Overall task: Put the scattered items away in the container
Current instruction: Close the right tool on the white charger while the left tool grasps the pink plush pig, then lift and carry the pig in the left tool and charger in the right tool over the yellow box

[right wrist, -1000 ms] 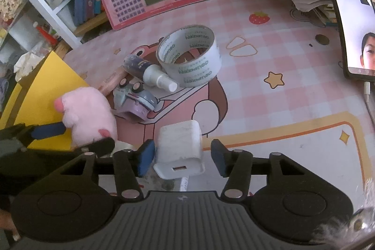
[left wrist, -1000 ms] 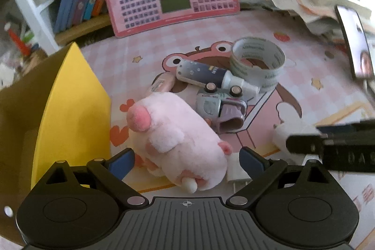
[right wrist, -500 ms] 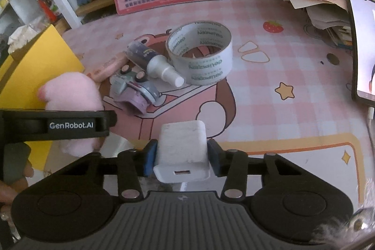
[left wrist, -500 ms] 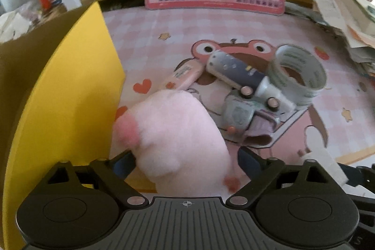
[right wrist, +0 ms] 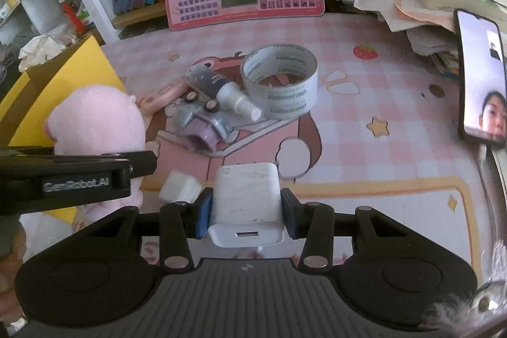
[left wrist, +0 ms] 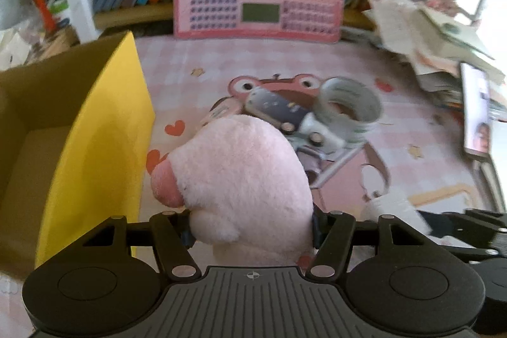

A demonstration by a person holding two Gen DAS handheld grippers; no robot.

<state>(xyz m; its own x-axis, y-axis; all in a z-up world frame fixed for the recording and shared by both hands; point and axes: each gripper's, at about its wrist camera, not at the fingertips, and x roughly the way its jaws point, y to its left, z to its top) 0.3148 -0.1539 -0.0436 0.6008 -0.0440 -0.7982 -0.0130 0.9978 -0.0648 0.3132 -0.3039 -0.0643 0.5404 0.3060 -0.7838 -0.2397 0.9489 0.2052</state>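
Yellow cardboard box [left wrist: 104,129] stands open at the far left of the tabletop [right wrist: 396,167]. Just beside it, the left gripper [left wrist: 250,230] has its jaws closing on the pink plush toy [left wrist: 244,179]; soft fur could slip out or snag the box flap. Further right, the right gripper [right wrist: 245,211] clamps the white charger [right wrist: 247,201], which may twist loose in smooth jaws.
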